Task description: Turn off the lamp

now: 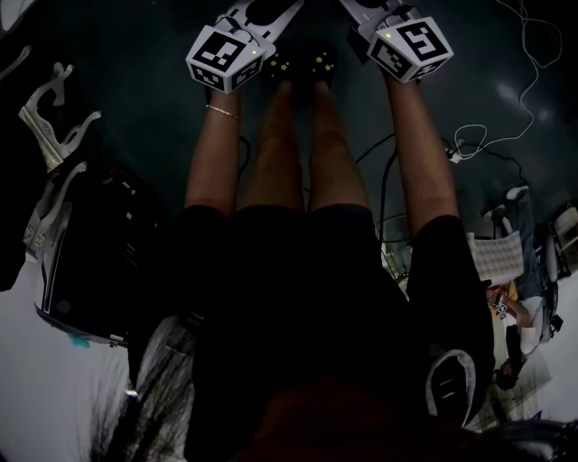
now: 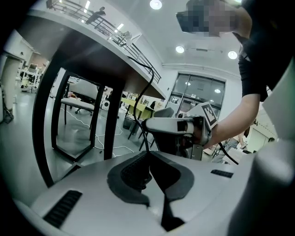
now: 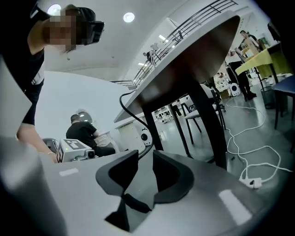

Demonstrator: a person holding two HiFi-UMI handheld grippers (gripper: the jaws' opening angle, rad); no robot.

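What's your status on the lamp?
Left gripper shut, right gripper open, both empty. Lamp not in view. Table and hanging cable ahead.

The head view is dim and underexposed: the person's dark clothing (image 1: 307,298) and the floor (image 1: 135,54) sink toward black, and only the white marker cubes (image 1: 226,56) at the far top catch bright light. Both gripper views are much brighter, lit from above by round ceiling lights (image 2: 156,4) that glare white, while the underside of the table (image 2: 92,50) lies in shadow. Their wide-angle lenses bow straight lines and darken the corners, and the surfaces nearest the lens look soft.
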